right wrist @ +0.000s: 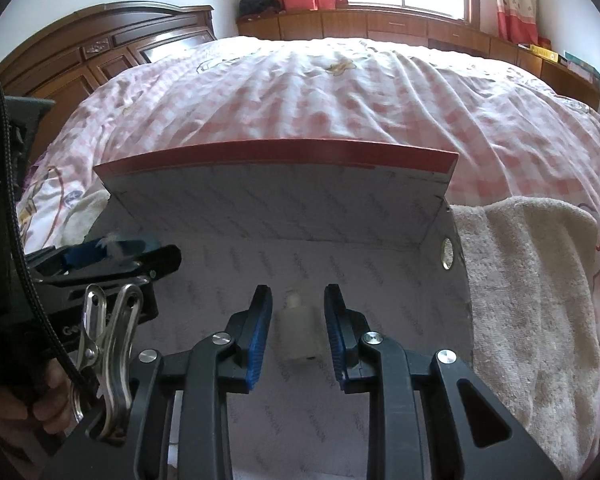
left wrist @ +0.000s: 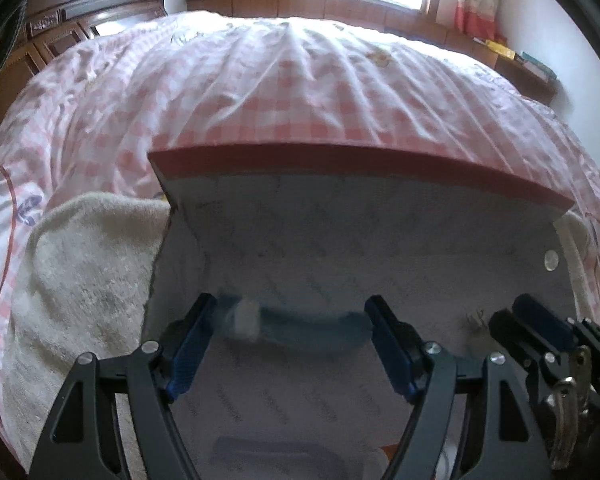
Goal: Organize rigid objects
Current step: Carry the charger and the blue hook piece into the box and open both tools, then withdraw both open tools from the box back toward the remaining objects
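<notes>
In the left wrist view, the left claw [left wrist: 292, 328] is reaching in from the bottom of the frame, its jaws standing fairly wide and gripping a curved blue object [left wrist: 300, 330] by its two ends. The object is blurred, with a pale patch near its left end, so what it is cannot be told. It is hanging over the open cardboard box [left wrist: 340, 240], which is filling the middle of the frame; the box's red-edged flap [left wrist: 360, 164] is standing up at the far side. A cream towel [left wrist: 88, 280] is lying at the left, touching the box wall. The pink checked bedspread [left wrist: 260, 80] is spreading across the upper half. At the lower right, the right claw [left wrist: 528, 324] is poking in beside the box, with a metal clip [left wrist: 568, 400] hanging on its body.

In the right wrist view, the right claw [right wrist: 298, 328] is pointing into the same box [right wrist: 380, 280]. Its jaws are standing a little apart on either side of a small white bottle [right wrist: 298, 328]; narrow gaps are showing, so the pads are not pressing on it. The bottle is lying against the box's printed lining. At the left edge, the left claw [right wrist: 120, 252] is carrying the blue object [right wrist: 116, 249] above the box's left side. A hand [right wrist: 32, 400] is showing at the lower left. The towel [right wrist: 532, 300] is lying at the right, against the box.
</notes>
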The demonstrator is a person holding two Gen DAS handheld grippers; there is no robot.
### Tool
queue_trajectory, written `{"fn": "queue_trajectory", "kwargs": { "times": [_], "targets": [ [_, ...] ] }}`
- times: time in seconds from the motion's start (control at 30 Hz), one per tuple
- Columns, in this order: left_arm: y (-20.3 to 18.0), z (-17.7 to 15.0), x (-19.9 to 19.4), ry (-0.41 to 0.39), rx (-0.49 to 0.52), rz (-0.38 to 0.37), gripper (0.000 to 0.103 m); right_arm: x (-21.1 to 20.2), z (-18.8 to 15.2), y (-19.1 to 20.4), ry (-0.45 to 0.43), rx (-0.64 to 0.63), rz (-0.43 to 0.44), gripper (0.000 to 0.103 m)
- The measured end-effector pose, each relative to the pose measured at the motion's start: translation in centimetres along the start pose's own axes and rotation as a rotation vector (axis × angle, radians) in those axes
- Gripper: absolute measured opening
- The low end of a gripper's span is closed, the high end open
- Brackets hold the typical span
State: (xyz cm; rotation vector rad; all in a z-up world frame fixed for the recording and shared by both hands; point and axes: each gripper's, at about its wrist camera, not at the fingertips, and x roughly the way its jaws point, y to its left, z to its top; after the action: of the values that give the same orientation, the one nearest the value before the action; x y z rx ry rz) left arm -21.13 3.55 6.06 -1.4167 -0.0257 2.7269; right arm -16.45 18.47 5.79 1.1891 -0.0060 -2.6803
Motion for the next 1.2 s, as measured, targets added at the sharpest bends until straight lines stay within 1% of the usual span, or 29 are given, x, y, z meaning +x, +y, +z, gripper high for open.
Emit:
{"fn": "queue_trajectory", "kwargs": {
  "times": [0.1, 0.17, 0.4, 0.6, 0.77, 0.97, 1.2],
  "targets": [
    [-0.3, -0.1, -0.2, -0.014, 0.014, 0.007, 0.079, -0.1, 0.0, 0.0, -0.009, 0.007, -0.002, 0.034],
    [-0.4, -0.1, -0.4, -0.024, 0.021, 0.01, 0.079, -0.3, 0.0, 0.1, -0.014, 0.004, -0.003, 0.035],
    [-0.5, -0.2, -1.6, -0.048, 0.027, 0.001, 0.079, -1.2, 0.0, 0.3, -0.036, 0.001, 0.004, 0.035],
    [-0.1, -0.8, -3.4, -0.077, 0.025, -0.002, 0.079, -2.7, -0.5, 0.5, -0.056, 0.005, 0.021, 0.035],
    [0.1, -2.1, -5.3, -0.098, 0.02, -0.021, 0.079, -4.1, -1.3, 0.8, -0.07, 0.012, 0.041, 0.035],
    [0.2, -3.6, -7.4, -0.121, 0.019, -0.014, 0.079, -5.6, -2.6, 0.9, -0.071, 0.023, 0.067, 0.035],
    [0.5, -5.9, -9.0, -0.112, 0.016, -0.036, 0.079, -7.2, -4.3, 0.9, -0.076, 0.043, 0.096, 0.035]
  ]
}}
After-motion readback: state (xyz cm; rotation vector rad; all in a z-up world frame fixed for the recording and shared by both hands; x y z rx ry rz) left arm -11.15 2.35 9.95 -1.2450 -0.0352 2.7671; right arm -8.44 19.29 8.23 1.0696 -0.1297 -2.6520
